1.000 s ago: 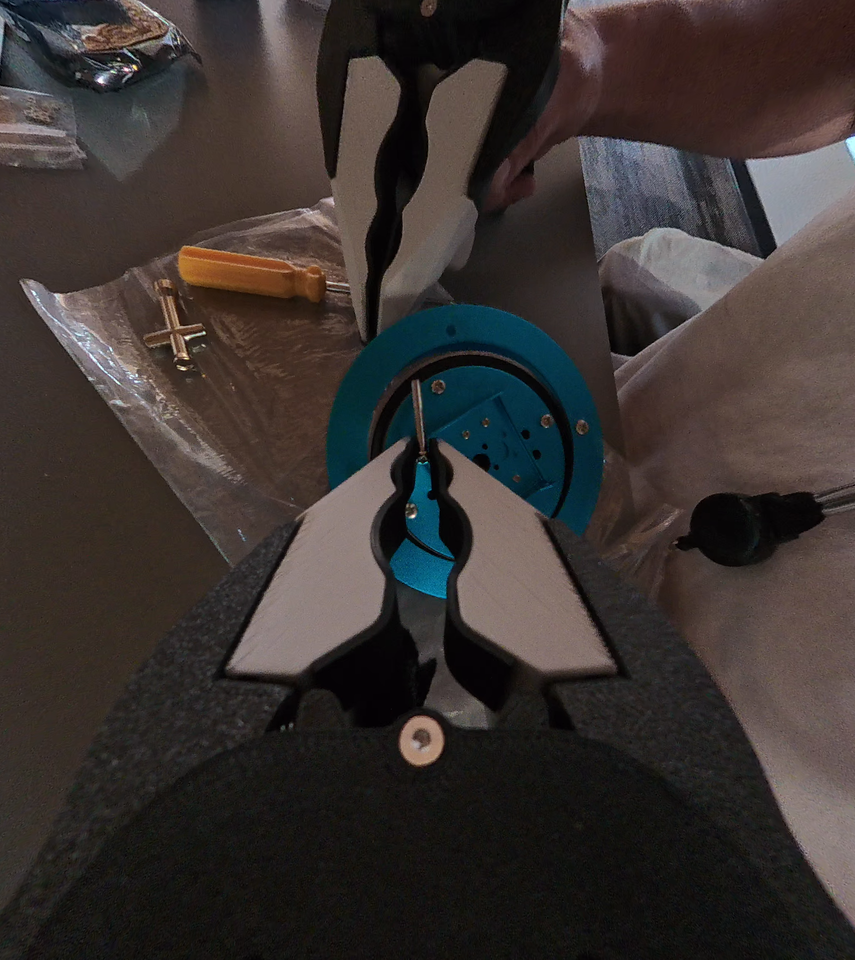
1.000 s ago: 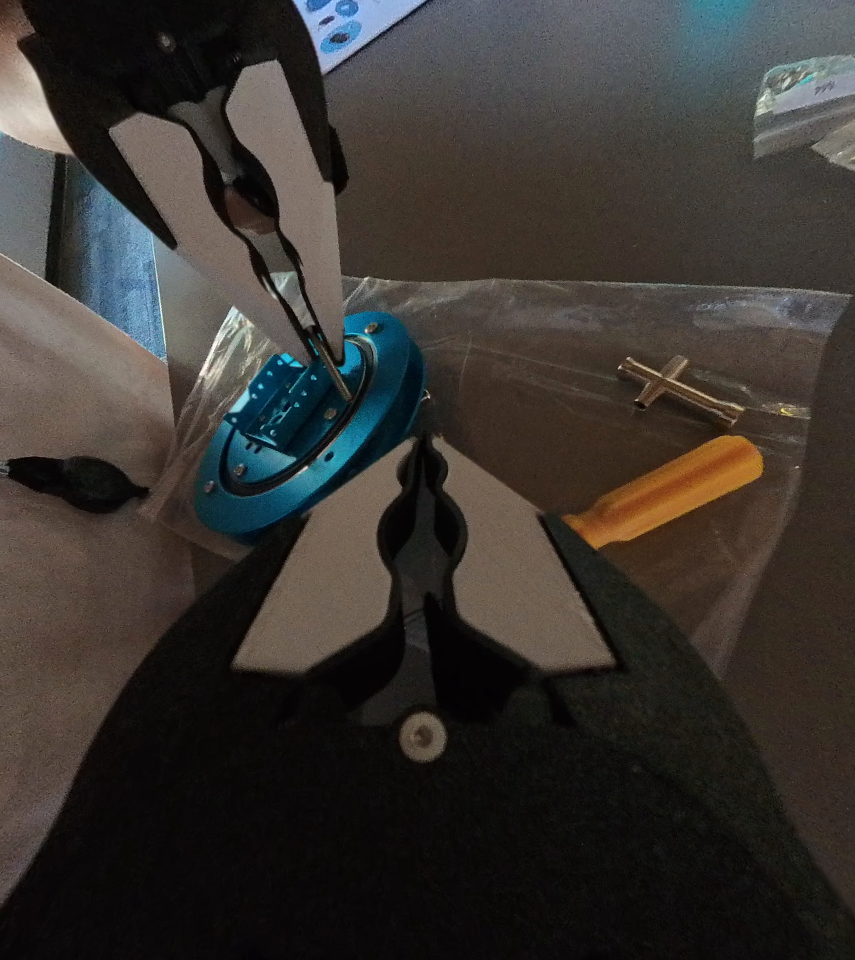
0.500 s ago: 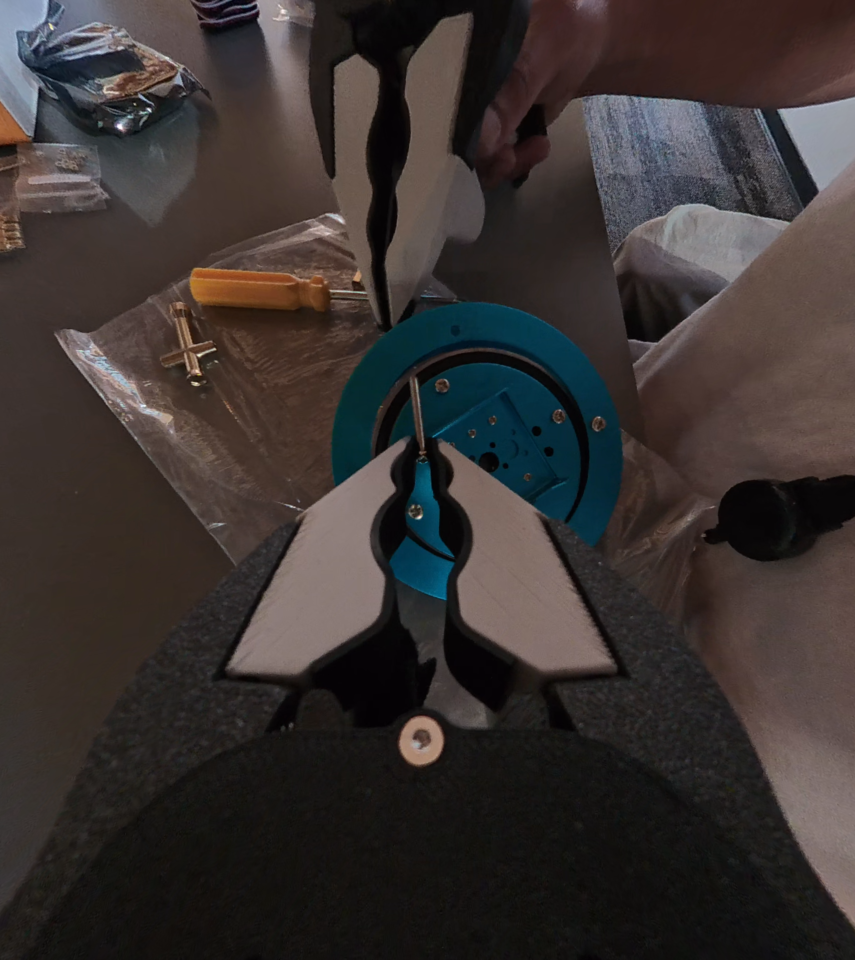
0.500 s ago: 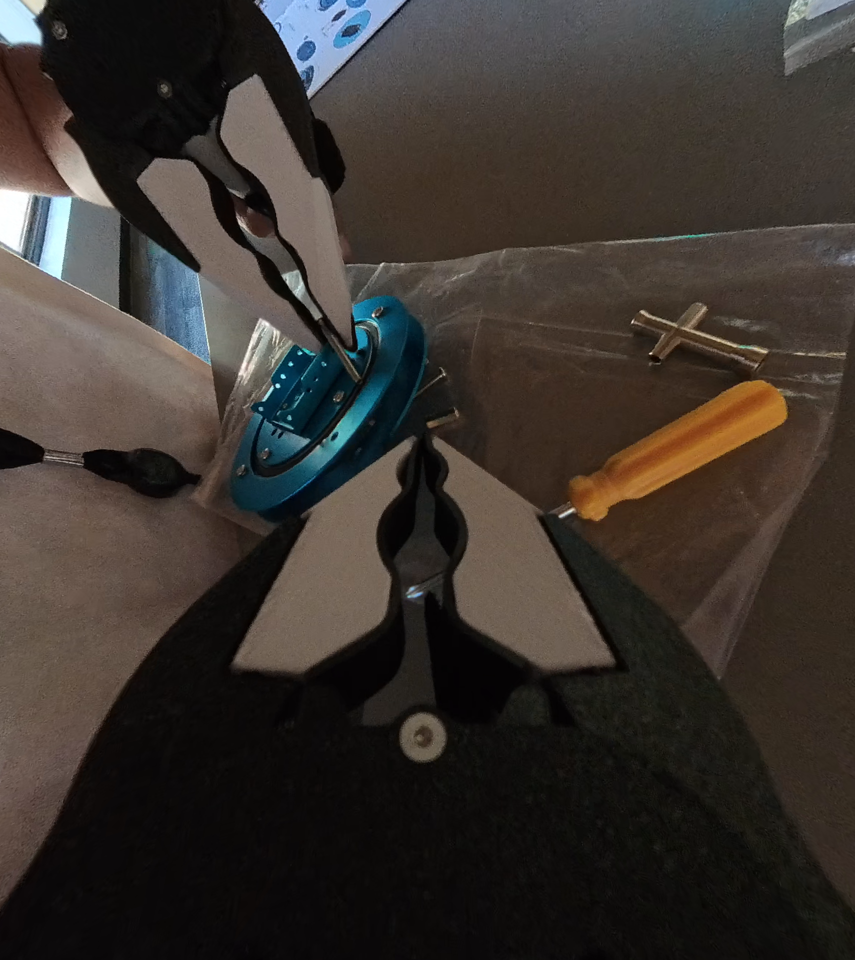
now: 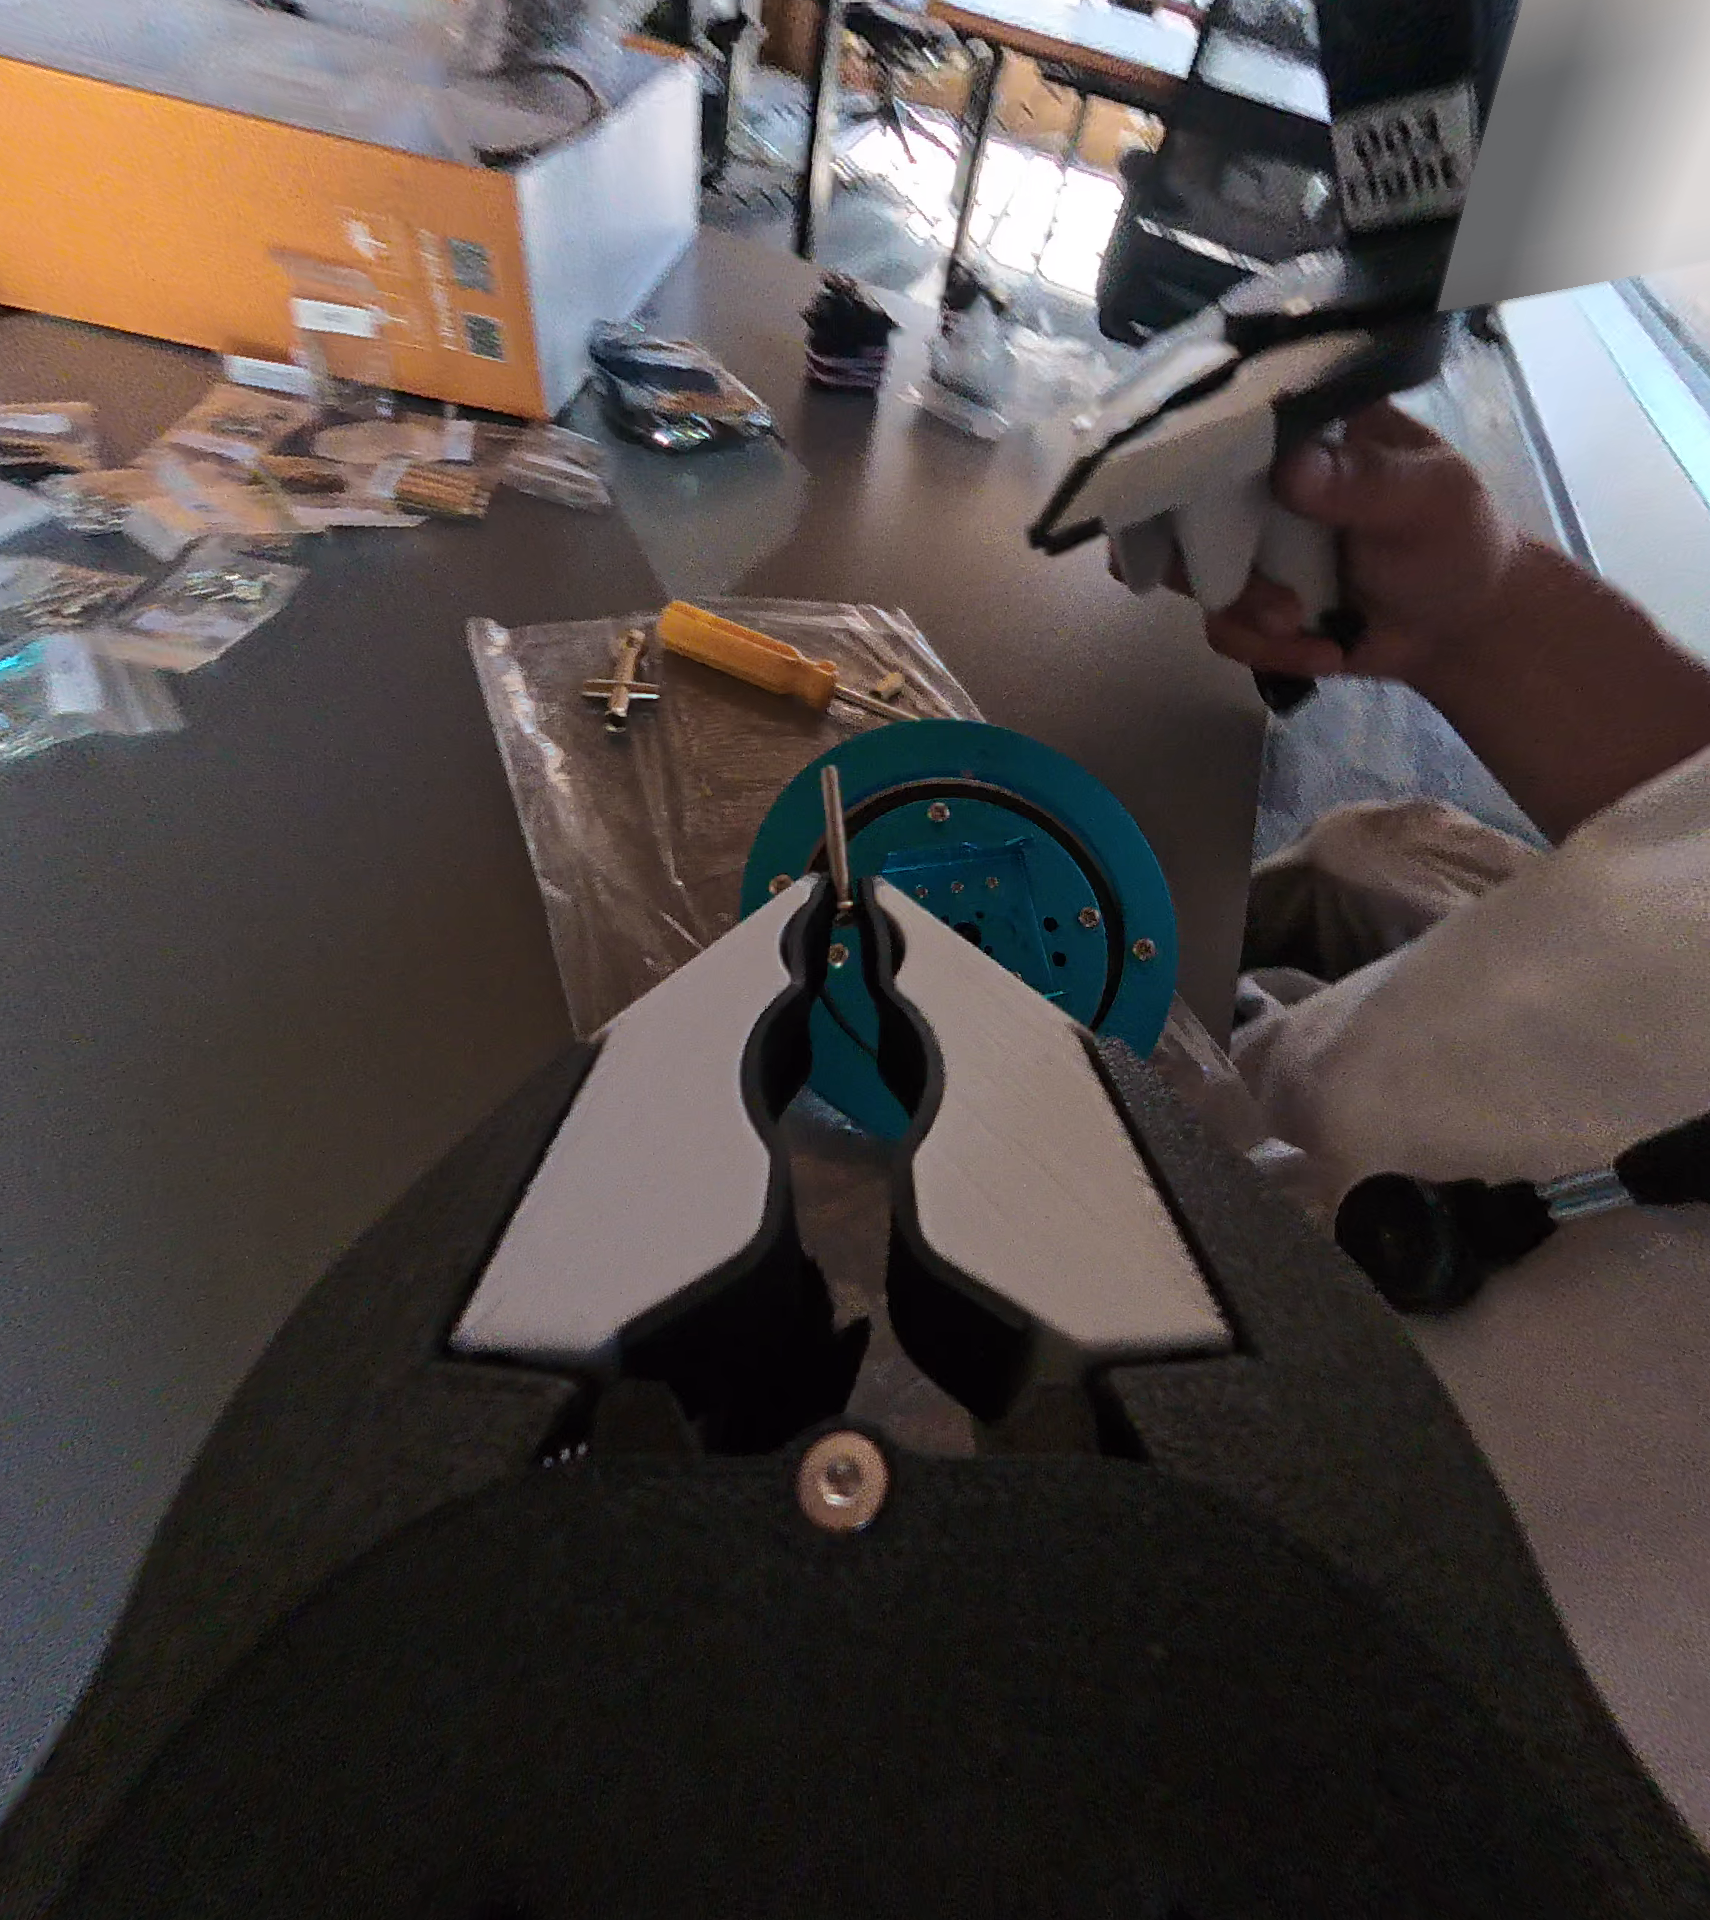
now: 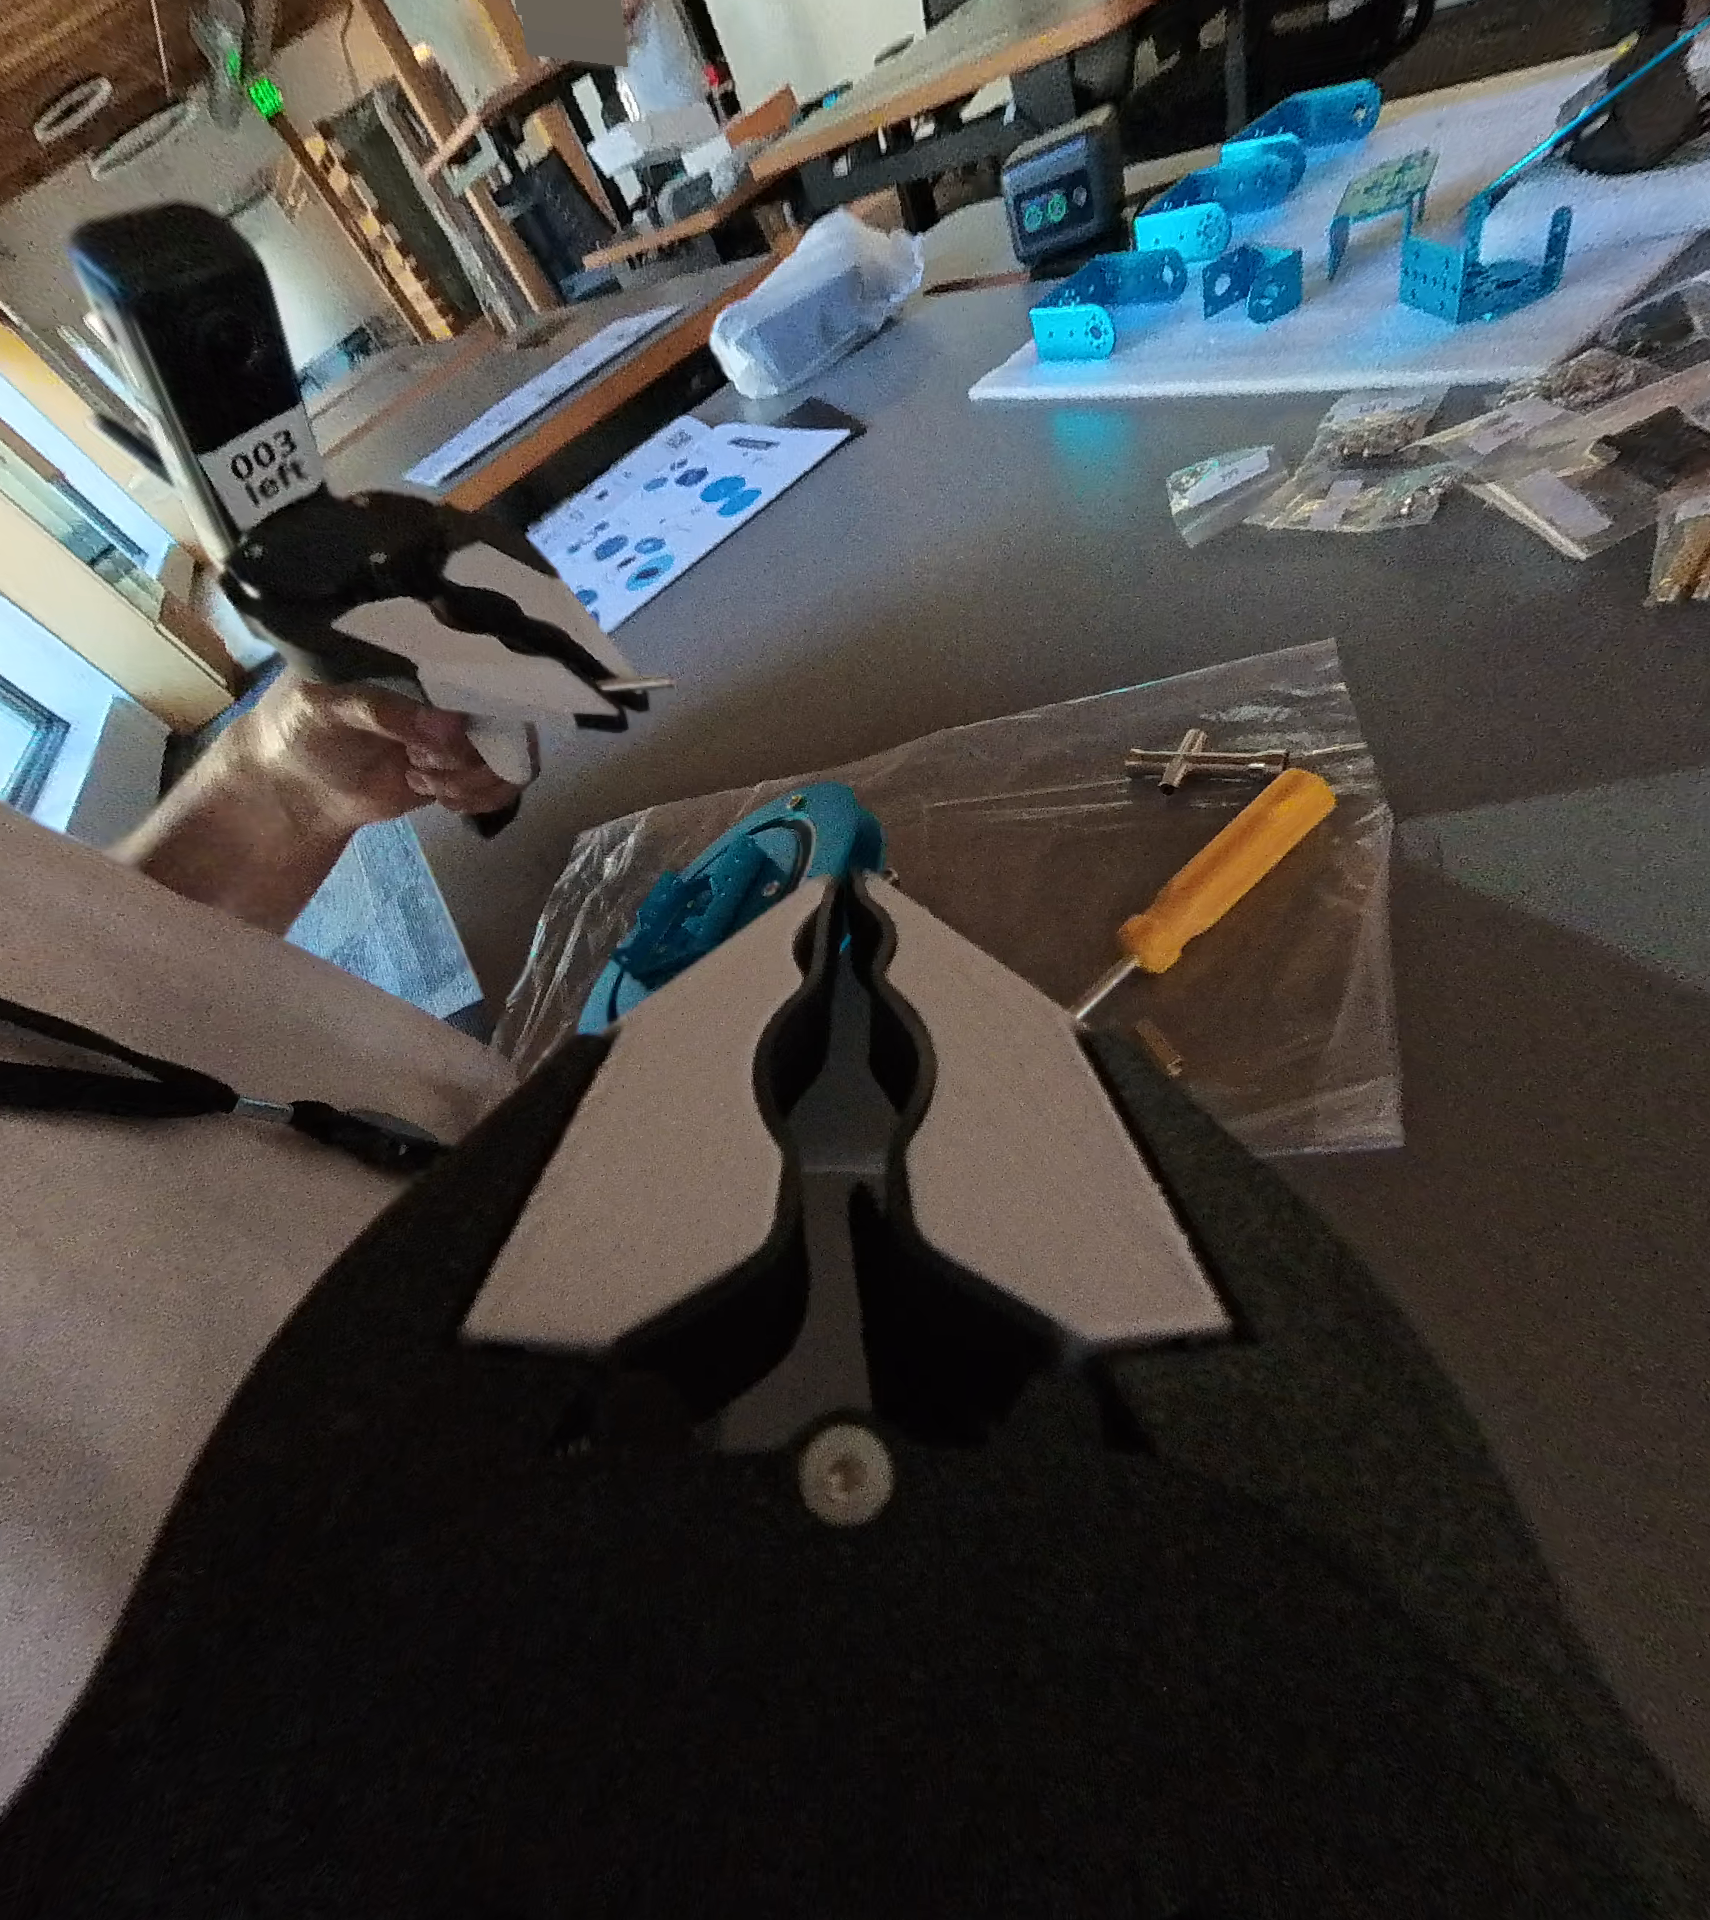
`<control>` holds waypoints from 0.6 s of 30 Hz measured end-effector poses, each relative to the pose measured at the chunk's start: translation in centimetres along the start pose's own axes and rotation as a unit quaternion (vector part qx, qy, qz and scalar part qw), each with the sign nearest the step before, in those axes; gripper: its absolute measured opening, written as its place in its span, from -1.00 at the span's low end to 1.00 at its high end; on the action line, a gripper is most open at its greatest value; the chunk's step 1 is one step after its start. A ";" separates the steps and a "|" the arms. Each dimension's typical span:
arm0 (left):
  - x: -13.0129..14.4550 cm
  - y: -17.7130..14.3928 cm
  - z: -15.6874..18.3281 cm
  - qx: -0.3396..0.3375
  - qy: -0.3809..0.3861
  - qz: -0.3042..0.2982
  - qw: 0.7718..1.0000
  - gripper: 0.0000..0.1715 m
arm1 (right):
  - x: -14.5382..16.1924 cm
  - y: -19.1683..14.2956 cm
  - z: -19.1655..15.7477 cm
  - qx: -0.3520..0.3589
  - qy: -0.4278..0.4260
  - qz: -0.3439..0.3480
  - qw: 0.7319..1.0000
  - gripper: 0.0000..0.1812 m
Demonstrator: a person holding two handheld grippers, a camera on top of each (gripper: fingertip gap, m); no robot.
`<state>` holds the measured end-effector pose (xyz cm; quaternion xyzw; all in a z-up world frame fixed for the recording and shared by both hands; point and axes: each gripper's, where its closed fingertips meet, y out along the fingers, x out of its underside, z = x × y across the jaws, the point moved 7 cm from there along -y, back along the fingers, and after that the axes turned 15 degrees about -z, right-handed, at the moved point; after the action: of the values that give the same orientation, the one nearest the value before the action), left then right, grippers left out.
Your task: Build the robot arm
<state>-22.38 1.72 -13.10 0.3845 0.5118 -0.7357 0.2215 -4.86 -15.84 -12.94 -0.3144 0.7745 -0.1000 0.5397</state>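
A teal disc (image 5: 1137,878) sits on a grey table (image 5: 207,935), a yellow-handled screwdriver (image 5: 747,657) at its eleven o'clock, and farther off a blurred, seemingly orange-and-white box (image 5: 311,239).

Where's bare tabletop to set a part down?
Bare grey table left of the plastic bag, short of the packets. Crowded: the bag holds the blue ring, yellow screwdriver and cross wrench. Left tongs grip a thin rod.
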 end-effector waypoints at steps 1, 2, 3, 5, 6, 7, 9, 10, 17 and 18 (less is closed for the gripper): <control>0.4 -0.4 0.2 -0.011 -0.017 0.015 1.000 -0.95 | 0.3 -0.2 -0.3 0.001 0.002 0.017 1.000 -1.00; 0.8 -0.8 0.5 -0.018 -0.034 0.028 0.999 -0.95 | 0.6 -0.5 -0.6 0.001 0.002 0.031 1.000 -1.00; 1.2 -1.2 0.8 -0.026 -0.049 0.042 0.998 -0.96 | 0.9 -0.7 -0.9 0.003 -0.002 0.046 0.999 -1.00; 1.9 -1.6 1.2 -0.046 -0.068 0.069 0.994 -0.96 | 1.4 -1.2 -1.6 0.005 -0.013 0.075 0.997 -1.00; 2.2 -1.8 1.6 -0.050 -0.072 0.080 0.993 -0.96 | 1.7 -1.4 -2.0 0.001 -0.019 0.089 0.996 -1.00; 2.4 -1.8 2.1 -0.051 -0.073 0.087 0.992 -0.96 | 2.0 -1.4 -2.4 -0.005 -0.024 0.100 0.995 -1.00; 2.9 -2.1 3.1 -0.056 -0.064 0.099 0.991 -0.95 | 2.8 -1.4 -3.5 -0.018 -0.039 0.098 0.994 -0.99; 3.1 -2.3 3.7 -0.062 -0.055 0.102 0.991 -0.95 | 3.3 -1.3 -4.1 -0.020 -0.049 0.092 0.994 -0.97; 5.9 -2.7 8.8 -0.094 0.010 0.085 0.992 -0.95 | 8.2 0.4 -8.9 -0.025 -0.068 0.090 0.993 -0.90; 6.6 -2.4 9.8 -0.090 0.019 0.086 0.992 -0.95 | 9.0 0.7 -9.7 -0.034 -0.065 0.102 0.992 -0.88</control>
<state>-31.45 -5.97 -15.21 0.4196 0.5453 -0.6574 0.3072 -15.81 -22.46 -16.43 -0.2579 0.7685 0.0027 0.5855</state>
